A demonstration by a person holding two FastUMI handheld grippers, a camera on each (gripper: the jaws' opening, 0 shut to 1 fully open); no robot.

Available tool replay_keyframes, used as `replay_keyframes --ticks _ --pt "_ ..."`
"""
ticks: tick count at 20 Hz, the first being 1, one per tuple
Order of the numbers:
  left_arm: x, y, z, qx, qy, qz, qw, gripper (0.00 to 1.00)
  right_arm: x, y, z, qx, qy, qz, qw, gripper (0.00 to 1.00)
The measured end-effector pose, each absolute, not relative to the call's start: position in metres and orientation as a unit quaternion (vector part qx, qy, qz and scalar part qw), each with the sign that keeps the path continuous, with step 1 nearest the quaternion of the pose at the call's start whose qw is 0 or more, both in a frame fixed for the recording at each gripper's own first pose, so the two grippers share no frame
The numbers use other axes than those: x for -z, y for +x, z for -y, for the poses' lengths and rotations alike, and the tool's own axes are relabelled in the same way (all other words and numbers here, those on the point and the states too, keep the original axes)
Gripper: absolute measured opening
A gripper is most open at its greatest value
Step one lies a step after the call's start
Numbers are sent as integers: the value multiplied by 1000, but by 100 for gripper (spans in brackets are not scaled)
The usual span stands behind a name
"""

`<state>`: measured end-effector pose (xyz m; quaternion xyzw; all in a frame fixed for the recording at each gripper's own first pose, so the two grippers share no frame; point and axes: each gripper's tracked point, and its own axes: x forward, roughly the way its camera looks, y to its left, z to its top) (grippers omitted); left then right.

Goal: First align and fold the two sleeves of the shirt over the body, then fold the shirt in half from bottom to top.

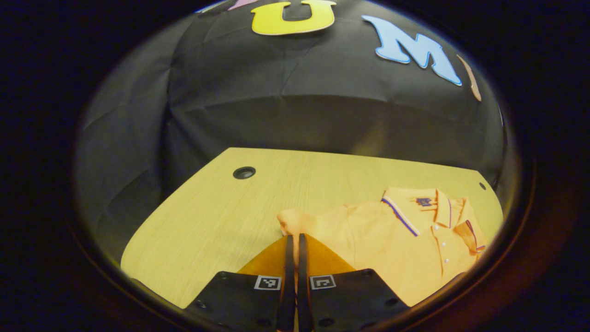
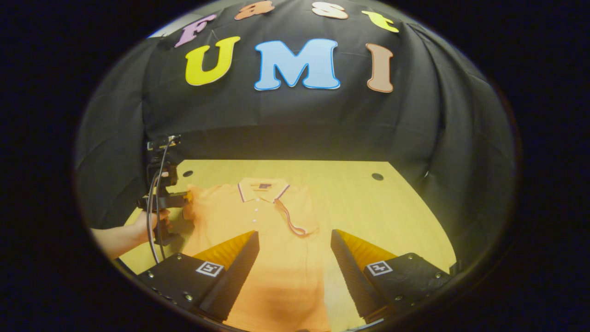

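Leftward, bare table (image 2: 396, 207) beyond shirt (image 2: 276, 240) hem edge

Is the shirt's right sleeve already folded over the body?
Folded in: the right sleeve lies across the shirt below the collar. The open right gripper hovers above it.

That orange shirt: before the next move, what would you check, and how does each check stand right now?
1. Left hand-held gripper closed on the left sleeve: ok, fingers together at the cloth.
2. Right hand-held gripper free: ok, open above the shirt.
3. Right sleeve over the body: ok, its striped cuff lies near the button placket.
4. Collar flat: ok.
5. Table beside the shirt bare: ok.
6. Sleeves aligned: cannot tell.
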<state>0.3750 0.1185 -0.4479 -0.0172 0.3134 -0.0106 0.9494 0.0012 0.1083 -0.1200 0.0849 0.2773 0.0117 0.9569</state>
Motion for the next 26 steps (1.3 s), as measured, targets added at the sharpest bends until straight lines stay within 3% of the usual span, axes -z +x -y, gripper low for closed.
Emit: replay_keyframes --ticks 14,18,21,22,25,26 --pt "461 361 -28 120 33 -328 936 8 153 -10 -121 15 106 -292 950 97" --pt "461 356 -23 123 40 -335 933 11 158 -17 -116 10 112 -294 949 97" --pt "465 347 -14 133 33 -346 928 19 158 -26 -104 16 111 -295 949 97" --pt "461 342 -11 137 24 -348 927 25 159 -31 -101 18 114 -295 948 97" --pt "455 325 -10 134 6 -350 927 88 165 -44 -90 24 112 -299 947 97" --pt "450 318 -12 133 3 -350 927 93 170 -50 -88 25 110 -301 947 96"
